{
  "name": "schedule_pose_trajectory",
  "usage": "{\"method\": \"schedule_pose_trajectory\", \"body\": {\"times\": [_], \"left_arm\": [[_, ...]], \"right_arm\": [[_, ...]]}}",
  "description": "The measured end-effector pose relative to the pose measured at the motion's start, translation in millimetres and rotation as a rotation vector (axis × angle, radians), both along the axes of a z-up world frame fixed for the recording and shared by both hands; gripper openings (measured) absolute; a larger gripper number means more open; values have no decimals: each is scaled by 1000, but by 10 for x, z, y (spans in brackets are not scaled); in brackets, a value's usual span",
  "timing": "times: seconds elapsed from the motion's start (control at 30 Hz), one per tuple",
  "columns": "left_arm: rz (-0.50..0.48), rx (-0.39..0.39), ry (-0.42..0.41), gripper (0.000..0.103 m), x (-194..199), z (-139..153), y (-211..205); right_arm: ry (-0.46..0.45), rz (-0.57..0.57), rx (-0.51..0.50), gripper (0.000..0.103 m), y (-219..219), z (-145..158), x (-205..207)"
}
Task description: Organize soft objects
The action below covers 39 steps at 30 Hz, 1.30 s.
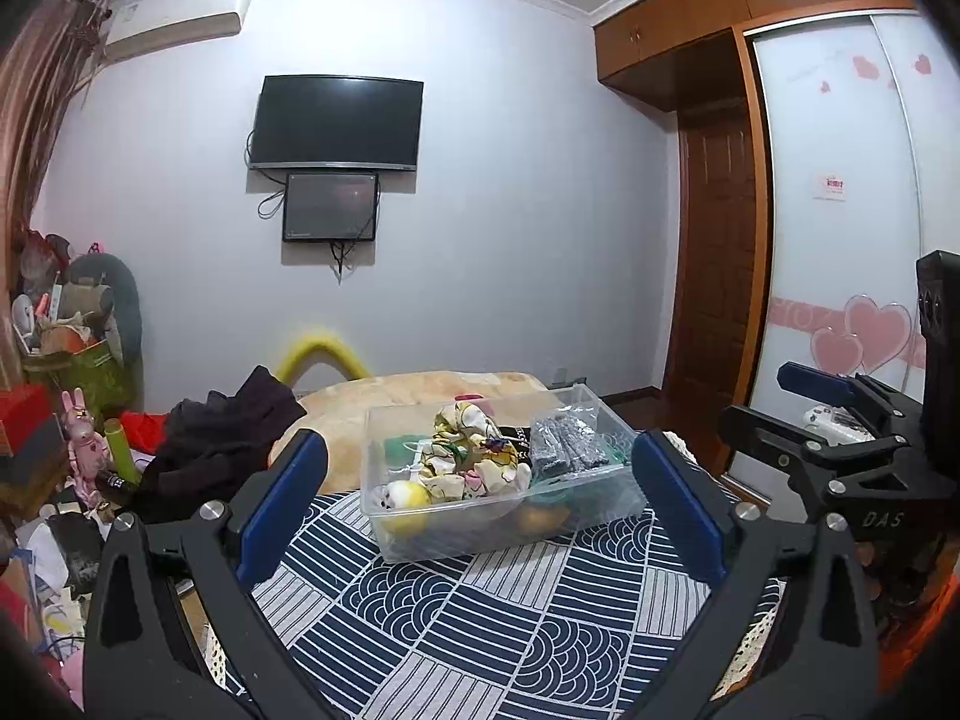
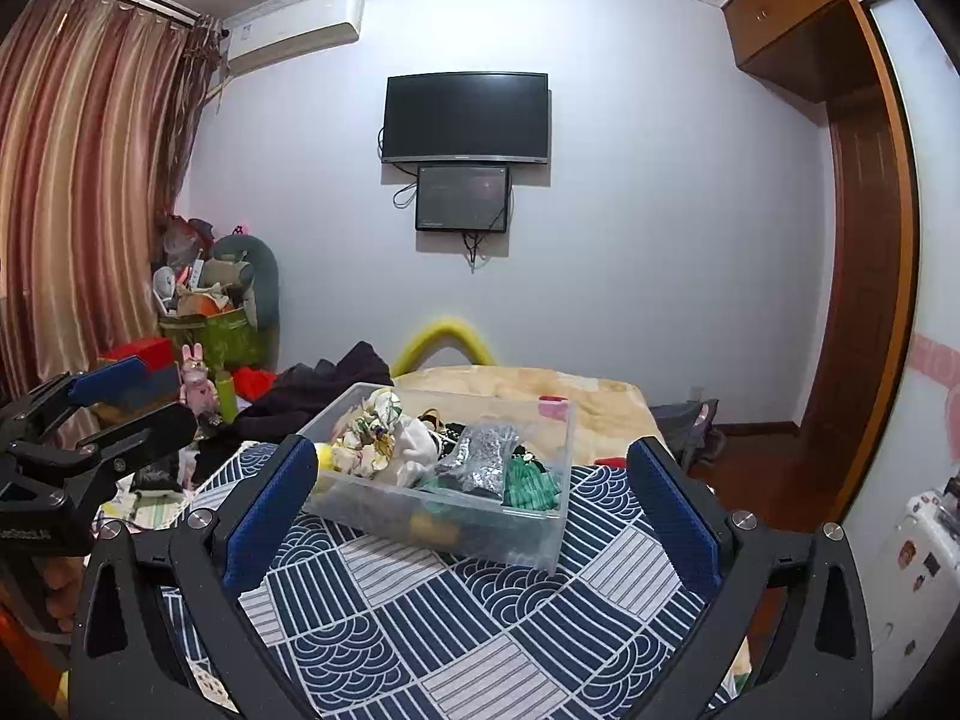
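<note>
A clear plastic bin (image 1: 480,516) heaped with soft objects, a floral cloth (image 1: 465,450) and a grey sparkly pouch (image 1: 564,441) among them, sits on the navy patterned cloth (image 1: 480,618) of the worktop. The left gripper (image 1: 480,504) hovers at the bin's 6 o'clock, jaws spread and empty. The right gripper (image 2: 474,510), at about 5 o'clock, is likewise spread wide, holding nothing.

Black flat television (image 2: 466,117) mounted on pale wall above smaller dark screen (image 2: 462,198). White air conditioner (image 2: 294,30) beside striped brown curtain (image 2: 78,180). Pink rabbit figurine (image 2: 197,381) amid left-side clutter. Wooden wardrobe (image 1: 672,30) at right.
</note>
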<state>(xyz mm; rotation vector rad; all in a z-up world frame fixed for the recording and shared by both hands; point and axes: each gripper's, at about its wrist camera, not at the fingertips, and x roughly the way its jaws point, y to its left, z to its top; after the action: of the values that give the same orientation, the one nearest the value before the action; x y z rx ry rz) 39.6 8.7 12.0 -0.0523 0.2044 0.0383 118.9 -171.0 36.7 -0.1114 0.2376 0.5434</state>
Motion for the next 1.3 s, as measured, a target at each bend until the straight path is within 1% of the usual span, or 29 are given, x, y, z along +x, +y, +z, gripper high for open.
{"method": "schedule_pose_trajectory", "body": {"times": [0.73, 1.1, 1.3], "left_arm": [[-3, -7, 4, 103, -4, -27, -9], [-21, -9, 6, 103, -9, -27, -24], [-31, -25, 6, 103, -9, -18, -11]], "right_arm": [[-11, -8, 19, 103, -56, 6, -103], [-15, -8, 24, 103, -68, 28, -124], [-24, -11, 20, 103, -50, 43, -149]]}}
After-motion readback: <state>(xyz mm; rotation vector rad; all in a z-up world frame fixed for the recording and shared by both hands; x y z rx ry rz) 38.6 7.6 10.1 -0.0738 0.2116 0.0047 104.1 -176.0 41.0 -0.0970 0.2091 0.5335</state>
